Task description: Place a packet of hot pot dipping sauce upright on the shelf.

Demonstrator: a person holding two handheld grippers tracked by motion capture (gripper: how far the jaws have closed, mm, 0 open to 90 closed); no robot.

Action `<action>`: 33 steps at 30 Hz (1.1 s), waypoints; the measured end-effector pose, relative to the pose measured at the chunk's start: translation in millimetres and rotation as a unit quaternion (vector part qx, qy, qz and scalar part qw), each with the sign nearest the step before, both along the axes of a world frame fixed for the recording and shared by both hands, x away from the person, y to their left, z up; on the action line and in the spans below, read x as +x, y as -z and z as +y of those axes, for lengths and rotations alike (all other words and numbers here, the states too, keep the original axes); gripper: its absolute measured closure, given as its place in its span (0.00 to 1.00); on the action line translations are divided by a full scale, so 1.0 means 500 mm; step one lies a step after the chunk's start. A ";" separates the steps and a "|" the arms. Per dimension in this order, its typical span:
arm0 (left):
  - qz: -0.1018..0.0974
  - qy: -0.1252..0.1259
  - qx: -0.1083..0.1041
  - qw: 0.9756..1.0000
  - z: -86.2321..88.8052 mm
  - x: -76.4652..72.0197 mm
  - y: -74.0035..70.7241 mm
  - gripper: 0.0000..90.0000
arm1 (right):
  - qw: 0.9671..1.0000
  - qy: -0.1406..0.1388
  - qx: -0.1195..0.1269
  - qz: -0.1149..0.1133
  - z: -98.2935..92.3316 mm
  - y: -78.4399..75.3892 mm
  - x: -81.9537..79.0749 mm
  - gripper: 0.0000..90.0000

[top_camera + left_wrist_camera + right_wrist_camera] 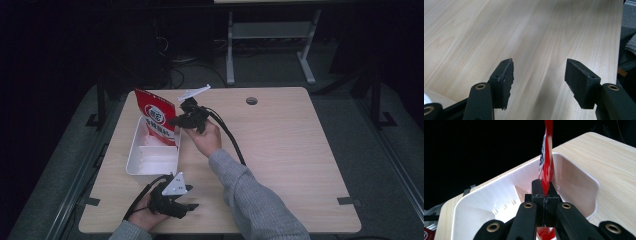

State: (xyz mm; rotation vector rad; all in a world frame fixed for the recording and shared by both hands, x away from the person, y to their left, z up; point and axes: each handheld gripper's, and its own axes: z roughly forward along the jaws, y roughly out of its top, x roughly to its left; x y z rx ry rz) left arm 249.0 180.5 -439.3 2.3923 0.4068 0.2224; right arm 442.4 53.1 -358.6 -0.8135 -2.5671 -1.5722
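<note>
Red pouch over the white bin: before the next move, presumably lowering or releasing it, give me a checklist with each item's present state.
1. Right hand-held gripper shut on the red pouch: ok, jaws pinch its edge.
2. Pouch over the white bin: ok, it hangs above the far compartment.
3. Pouch clear of the bin floor: cannot tell, its lower end is hidden.
4. Far compartment free to take it: cannot tell, too pale to read in the high view.
5. Left hand-held gripper out of the way: ok, open over bare table, nearer the person than the bin.
6. Bin flat on the table: ok.
</note>
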 end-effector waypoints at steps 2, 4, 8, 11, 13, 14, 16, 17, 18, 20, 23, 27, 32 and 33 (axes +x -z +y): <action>0.000 0.000 0.000 1.000 0.000 0.000 0.000 0.44 | 1.000 -0.001 0.000 0.001 0.001 0.000 0.000 0.99; -0.001 0.001 0.001 1.000 0.000 0.000 0.000 0.44 | 1.000 0.001 -0.002 0.002 0.001 0.000 0.000 0.98; -0.001 0.000 0.000 1.000 -0.001 0.000 0.000 0.43 | 1.000 0.007 -0.012 0.002 -0.004 -0.002 0.000 0.93; 0.000 -0.001 -0.001 1.000 -0.002 0.000 0.001 0.43 | 1.000 0.011 -0.012 0.005 -0.010 0.000 0.002 0.85; 0.000 -0.001 -0.002 1.000 -0.002 0.000 0.001 0.43 | 1.000 0.017 -0.015 0.008 -0.014 0.002 0.002 0.81; 0.000 -0.001 -0.002 1.000 -0.002 0.000 0.001 0.43 | 1.000 0.017 -0.015 0.008 -0.014 0.002 0.002 0.81; -0.001 -0.001 -0.002 1.000 -0.003 0.000 0.001 0.43 | 1.000 0.021 -0.014 0.013 -0.022 0.004 0.005 0.76; 0.000 -0.001 -0.002 1.000 -0.003 0.000 0.001 0.43 | 1.000 0.022 -0.014 0.014 -0.024 0.004 0.006 0.75; 0.000 -0.001 -0.002 1.000 -0.003 0.000 0.001 0.43 | 1.000 0.023 -0.015 0.014 -0.026 0.005 0.006 0.74; 0.000 -0.001 -0.002 1.000 -0.003 0.000 0.001 0.43 | 0.999 0.023 -0.016 0.015 -0.028 0.005 0.007 0.74; -0.001 0.000 -0.001 1.000 -0.003 0.001 0.001 0.43 | 0.999 0.024 -0.016 0.021 -0.031 0.006 0.007 0.69; -0.001 -0.001 -0.001 1.000 -0.002 0.001 0.001 0.43 | 0.999 0.023 -0.015 0.029 -0.036 0.008 0.008 0.65; -0.002 -0.002 -0.001 1.000 -0.002 0.001 0.001 0.42 | 0.999 0.025 -0.016 0.035 -0.046 0.010 0.007 0.62; -0.002 -0.001 0.000 1.000 -0.002 0.001 0.000 0.42 | 0.999 0.027 -0.016 0.034 -0.054 0.011 0.006 0.61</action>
